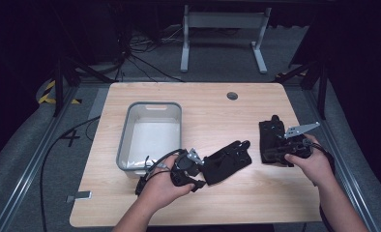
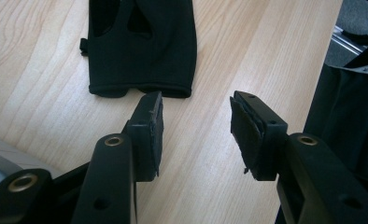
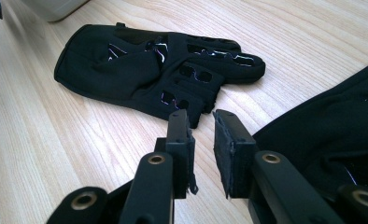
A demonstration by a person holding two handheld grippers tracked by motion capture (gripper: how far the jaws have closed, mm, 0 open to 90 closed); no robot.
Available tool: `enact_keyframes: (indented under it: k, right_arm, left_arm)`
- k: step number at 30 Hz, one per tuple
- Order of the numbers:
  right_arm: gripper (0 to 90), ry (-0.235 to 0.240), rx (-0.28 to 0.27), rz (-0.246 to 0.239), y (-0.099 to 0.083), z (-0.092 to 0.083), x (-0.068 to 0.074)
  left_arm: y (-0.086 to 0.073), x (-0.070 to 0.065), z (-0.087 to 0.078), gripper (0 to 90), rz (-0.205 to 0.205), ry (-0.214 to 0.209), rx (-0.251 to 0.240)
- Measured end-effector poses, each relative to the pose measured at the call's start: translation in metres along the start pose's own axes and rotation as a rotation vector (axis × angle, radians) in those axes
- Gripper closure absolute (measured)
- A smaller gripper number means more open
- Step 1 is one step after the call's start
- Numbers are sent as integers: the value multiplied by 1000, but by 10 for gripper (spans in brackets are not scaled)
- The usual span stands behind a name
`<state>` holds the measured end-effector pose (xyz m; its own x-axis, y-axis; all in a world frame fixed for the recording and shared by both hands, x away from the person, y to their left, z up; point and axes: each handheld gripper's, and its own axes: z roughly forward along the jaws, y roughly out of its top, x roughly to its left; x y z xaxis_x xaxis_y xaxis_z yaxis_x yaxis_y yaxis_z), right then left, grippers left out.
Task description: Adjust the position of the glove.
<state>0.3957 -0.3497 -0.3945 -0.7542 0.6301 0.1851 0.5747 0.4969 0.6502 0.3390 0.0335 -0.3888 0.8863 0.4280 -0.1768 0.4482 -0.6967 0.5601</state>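
- Two black gloves on wooden table (image 1: 256,188), seen from high view: one glove (image 1: 226,161) near centre, fingers aimed up-right; second glove (image 1: 271,140) at right side. Grey bin (image 1: 151,135) at left-centre w/ white inside. Left gripper (image 1: 197,170) held in left hand (image 1: 162,186), just beside cuff end of centre glove, bin right behind it. Right gripper (image 1: 280,153) held in right hand (image 1: 310,162), over lower part of right-side glove; can't tell contact. Grey plate on top of right gripper, tilted.
- Left gripper view: jaws wide apart, nothing between, bare wood under gap. Cuff of glove (image 2: 142,44) just ahead of left-hand pad (image 2: 153,128); touching or not, can't tell. Dark fabric at right edge, too unclear to name.
- Right gripper view: jaws parted by narrow gap, nothing held. Centre glove (image 3: 154,65) lying flat ahead, shiny marks on fingers, fingertips near jaw tips. Second glove (image 3: 331,126) at right, beside right-hand jaw. Bin corner (image 3: 56,7) top left.
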Motion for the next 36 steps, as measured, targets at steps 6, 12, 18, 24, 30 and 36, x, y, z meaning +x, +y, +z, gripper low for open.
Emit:
enact_keyframes:
  k: [6,12,18,24,30,36]
  right_arm:
    - [760,6,-2,-7,4,2,0]
    - [740,7,-13,-9,11,8,-3]
    - [717,-2,-17,10,19,20,-13]
    - [671,-33,10,23,24,43,-24]
    - [647,-65,1,47,28,66,-35]
    - [622,-84,-23,58,32,73,-40]
  left_arm:
    - [4,-1,0,536,-25,23,-13]
    - [12,-3,5,529,-46,56,-18]
    - [18,0,17,521,-68,68,-35]
    - [21,0,38,497,-60,68,-22]
    - [21,5,56,473,-63,98,-7]
    - [19,7,63,446,-71,95,6]
